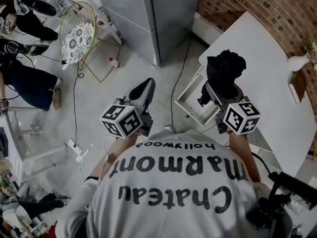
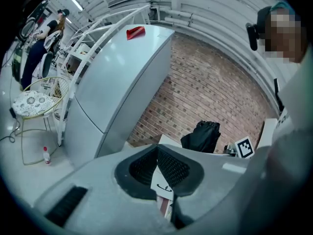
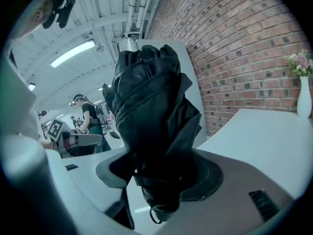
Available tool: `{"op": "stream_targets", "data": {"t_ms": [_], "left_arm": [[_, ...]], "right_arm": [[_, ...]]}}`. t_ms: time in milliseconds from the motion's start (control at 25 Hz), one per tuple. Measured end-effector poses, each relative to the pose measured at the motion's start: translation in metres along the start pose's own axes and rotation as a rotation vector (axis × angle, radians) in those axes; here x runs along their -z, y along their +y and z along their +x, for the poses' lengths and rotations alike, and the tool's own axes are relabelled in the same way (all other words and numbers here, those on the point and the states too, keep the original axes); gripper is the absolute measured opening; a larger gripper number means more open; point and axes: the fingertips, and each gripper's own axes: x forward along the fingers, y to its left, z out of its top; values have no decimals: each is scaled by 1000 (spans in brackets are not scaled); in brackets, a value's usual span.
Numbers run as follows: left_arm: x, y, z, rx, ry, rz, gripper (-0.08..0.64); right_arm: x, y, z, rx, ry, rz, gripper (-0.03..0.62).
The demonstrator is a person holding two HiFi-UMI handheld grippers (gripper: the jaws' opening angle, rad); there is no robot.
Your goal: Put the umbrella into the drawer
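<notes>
Shirt (image 1: 173, 192) lettering "Chateau Marmont hollywood"; black umbrella (image 1: 226, 67) in right tool (image 1: 220, 95)

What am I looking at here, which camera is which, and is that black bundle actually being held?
There is no robot arm: a person holds a two-jaw tool in each hand. The top-down picture comes from a camera on their head. The other two cameras ride on the tools and look along their jaws. The right tool is clamped on the folded black umbrella. The left tool is shut and empty. Just beyond the right tool, a white drawer stands open at the edge of the white table, which bears a vase of flowers.
</notes>
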Motion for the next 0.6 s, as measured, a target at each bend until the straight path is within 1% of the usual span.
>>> {"op": "stream_targets", "data": {"t_ms": [120, 240, 280, 440, 600], "left_arm": [[-4, 3, 10, 20, -2, -24, 15], [-11, 1, 21, 45, -56, -16, 15], [-9, 0, 25, 49, -60, -11, 15], [9, -1, 43, 29, -2, -21, 15], [23, -6, 57, 8, -3, -39, 15]], "right_arm": [[0, -1, 7, 3, 8, 1, 261], [4, -1, 16, -10, 28, -4, 261], [6, -2, 18, -13, 40, -6, 261], [19, -7, 28, -24, 93, -16, 261], [30, -17, 39, -49, 148, -35, 261]]}}
